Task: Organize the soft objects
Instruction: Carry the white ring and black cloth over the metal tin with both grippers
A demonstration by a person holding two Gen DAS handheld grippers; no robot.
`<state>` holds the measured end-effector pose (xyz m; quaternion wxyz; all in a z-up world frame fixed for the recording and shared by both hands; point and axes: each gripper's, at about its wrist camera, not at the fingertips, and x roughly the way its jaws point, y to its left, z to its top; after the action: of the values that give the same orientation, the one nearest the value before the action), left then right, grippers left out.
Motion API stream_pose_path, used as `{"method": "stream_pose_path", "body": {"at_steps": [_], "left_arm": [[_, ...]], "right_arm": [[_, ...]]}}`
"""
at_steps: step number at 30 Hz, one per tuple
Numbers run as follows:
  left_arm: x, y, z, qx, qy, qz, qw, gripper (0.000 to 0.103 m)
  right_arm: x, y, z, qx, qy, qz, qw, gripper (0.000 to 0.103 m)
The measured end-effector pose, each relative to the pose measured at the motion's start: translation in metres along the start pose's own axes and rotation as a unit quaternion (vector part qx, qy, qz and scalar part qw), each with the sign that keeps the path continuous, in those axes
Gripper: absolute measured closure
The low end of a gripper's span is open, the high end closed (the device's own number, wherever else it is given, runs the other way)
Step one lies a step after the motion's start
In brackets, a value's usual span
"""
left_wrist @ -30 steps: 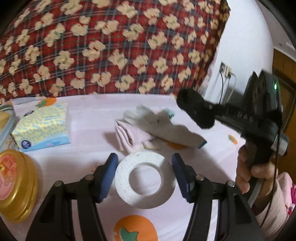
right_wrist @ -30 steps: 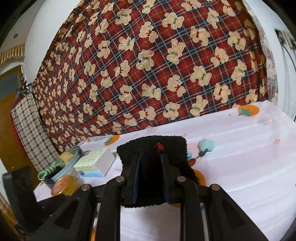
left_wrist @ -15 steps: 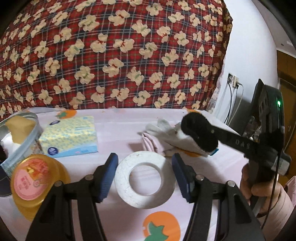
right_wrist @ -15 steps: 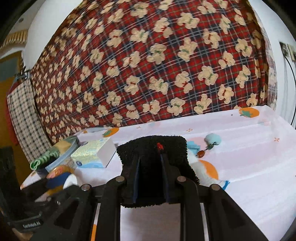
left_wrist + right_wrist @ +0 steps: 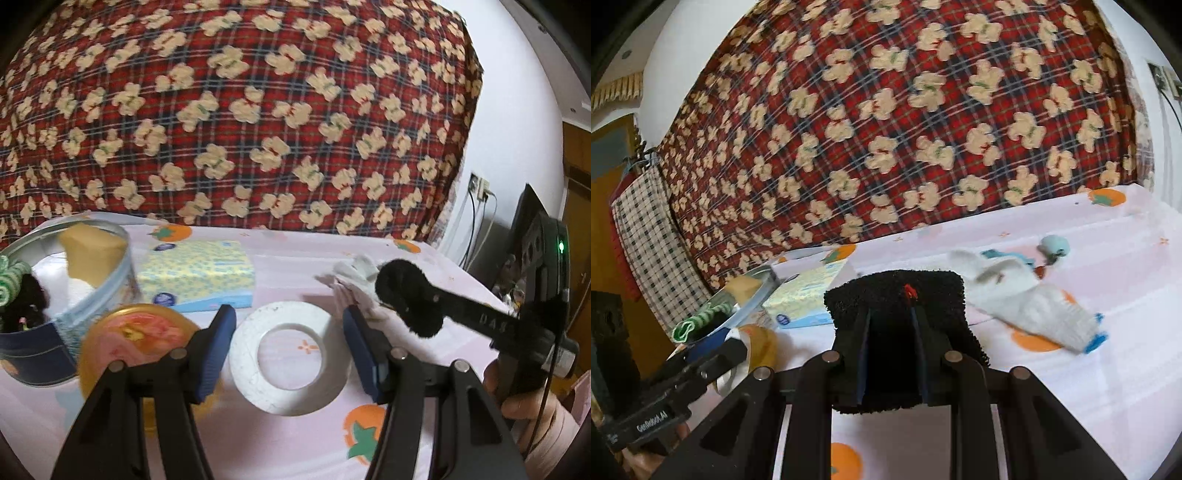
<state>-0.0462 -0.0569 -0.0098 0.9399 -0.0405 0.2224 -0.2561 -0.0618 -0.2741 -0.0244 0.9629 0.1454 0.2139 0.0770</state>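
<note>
My right gripper is shut on a black fuzzy cloth and holds it above the bed; it also shows in the left wrist view. My left gripper is shut on a white tape roll, its pads against the roll's sides. A round tin at the left holds a yellow sponge, a green striped roll and a black fuzzy item. A white glove and a pink cloth lie on the sheet.
A gold lid lies beside the tin. A yellow-blue tissue pack lies behind it. A red plaid bear blanket rises at the back. A pale blue pom-pom lies at the far right. The sheet is pink with orange prints.
Both grippers have swung left: the tin and gold lid have come into the left view, and the glove has slid right. The black cloth stays clamped in the right gripper.
</note>
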Motion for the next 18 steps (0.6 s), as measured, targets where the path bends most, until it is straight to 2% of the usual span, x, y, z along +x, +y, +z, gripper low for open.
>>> {"method": "stream_pose_path", "body": {"at_steps": [18], "left_arm": [[-0.057, 0.089, 0.01, -0.044, -0.053, 0.064, 0.9956, 0.043]], "right_arm": [[0.033, 0.136, -0.01, -0.057, 0.004, 0.105, 0.993, 0.08]]}}
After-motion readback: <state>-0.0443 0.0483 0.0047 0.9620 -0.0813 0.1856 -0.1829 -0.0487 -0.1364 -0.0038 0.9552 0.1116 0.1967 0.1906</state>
